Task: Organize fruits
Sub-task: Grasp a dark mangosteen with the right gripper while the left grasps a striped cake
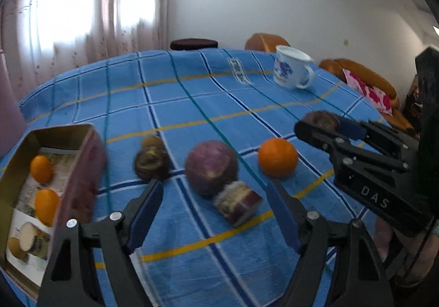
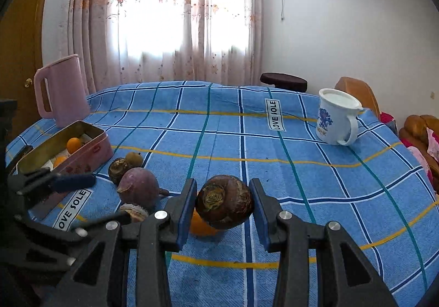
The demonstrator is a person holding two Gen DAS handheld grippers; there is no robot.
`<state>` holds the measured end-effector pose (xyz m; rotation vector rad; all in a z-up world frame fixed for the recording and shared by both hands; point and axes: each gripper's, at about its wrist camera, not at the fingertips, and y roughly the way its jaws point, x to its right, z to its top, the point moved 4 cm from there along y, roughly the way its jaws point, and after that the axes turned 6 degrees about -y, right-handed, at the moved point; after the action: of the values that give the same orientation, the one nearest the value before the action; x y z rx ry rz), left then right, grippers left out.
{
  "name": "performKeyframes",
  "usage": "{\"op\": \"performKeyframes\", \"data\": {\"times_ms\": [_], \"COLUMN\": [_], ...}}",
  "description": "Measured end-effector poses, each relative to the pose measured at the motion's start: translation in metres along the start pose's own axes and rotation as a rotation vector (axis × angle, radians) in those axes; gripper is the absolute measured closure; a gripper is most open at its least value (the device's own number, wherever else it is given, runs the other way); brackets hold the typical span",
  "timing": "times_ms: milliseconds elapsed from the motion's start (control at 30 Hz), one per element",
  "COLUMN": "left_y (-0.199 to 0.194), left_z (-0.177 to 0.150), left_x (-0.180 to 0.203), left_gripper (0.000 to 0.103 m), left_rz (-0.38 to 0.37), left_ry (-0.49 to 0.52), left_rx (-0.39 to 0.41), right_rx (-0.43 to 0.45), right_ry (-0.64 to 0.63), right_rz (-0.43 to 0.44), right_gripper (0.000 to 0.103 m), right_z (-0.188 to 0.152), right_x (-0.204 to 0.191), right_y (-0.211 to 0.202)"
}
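Observation:
My right gripper point(image 2: 223, 204) is shut on a dark brown round fruit point(image 2: 224, 201) and holds it above the blue checked cloth; it also shows in the left wrist view point(image 1: 321, 121). An orange point(image 1: 277, 157) lies under it. My left gripper point(image 1: 214, 191) is open and empty, its fingers either side of a purple round fruit point(image 1: 210, 167) and a cut piece point(image 1: 237, 202). Two small brown fruits point(image 1: 150, 160) lie to the left. A pink tin box point(image 1: 82, 169) at the left holds two oranges point(image 1: 41, 168) and a pale fruit.
A white mug point(image 2: 338, 120) with a blue pattern stands at the far right of the table. A pink kettle point(image 2: 61, 90) stands at the far left behind the box. Orange sofas and a dark stool lie beyond the table's far edge.

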<state>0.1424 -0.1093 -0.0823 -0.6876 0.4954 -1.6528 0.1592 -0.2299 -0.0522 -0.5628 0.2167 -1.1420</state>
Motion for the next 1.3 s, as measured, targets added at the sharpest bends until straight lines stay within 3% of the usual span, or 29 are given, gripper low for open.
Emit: {"op": "performKeyframes", "data": {"times_ms": [67, 133, 200, 300, 367, 633, 1300], "left_y": [0.004, 0.014, 0.023, 0.022, 0.017, 0.0, -0.036], "left_z": [-0.002, -0.004, -0.005, -0.006, -0.007, -0.006, 0.0], "left_x": [0.002, 0.005, 0.002, -0.002, -0.001, 0.003, 0.002], "left_gripper": [0.03, 0.041, 0.042, 0.046, 0.058, 0.058, 0.058], "left_rz": [-0.003, -0.018, -0.048, -0.074, -0.093, -0.102, -0.029], "left_ry": [0.006, 0.005, -0.025, -0.053, -0.05, -0.03, 0.004], "left_rx": [-0.026, -0.073, -0.126, -0.127, -0.117, -0.034, 0.165], "right_rx": [0.0, 0.001, 0.002, 0.008, 0.011, 0.03, 0.115], "right_ry": [0.004, 0.008, 0.009, 0.014, 0.018, 0.019, 0.0], "right_rz": [0.004, 0.008, 0.011, 0.014, 0.019, 0.021, 0.075], "right_gripper": [0.062, 0.062, 0.062, 0.062, 0.062, 0.062, 0.062], "right_z": [0.0, -0.001, -0.002, -0.001, -0.002, -0.002, 0.001], "right_x": [0.0, 0.002, 0.003, 0.003, 0.004, 0.004, -0.002], "right_y": [0.001, 0.0, 0.0, -0.001, -0.002, -0.005, -0.02]}}
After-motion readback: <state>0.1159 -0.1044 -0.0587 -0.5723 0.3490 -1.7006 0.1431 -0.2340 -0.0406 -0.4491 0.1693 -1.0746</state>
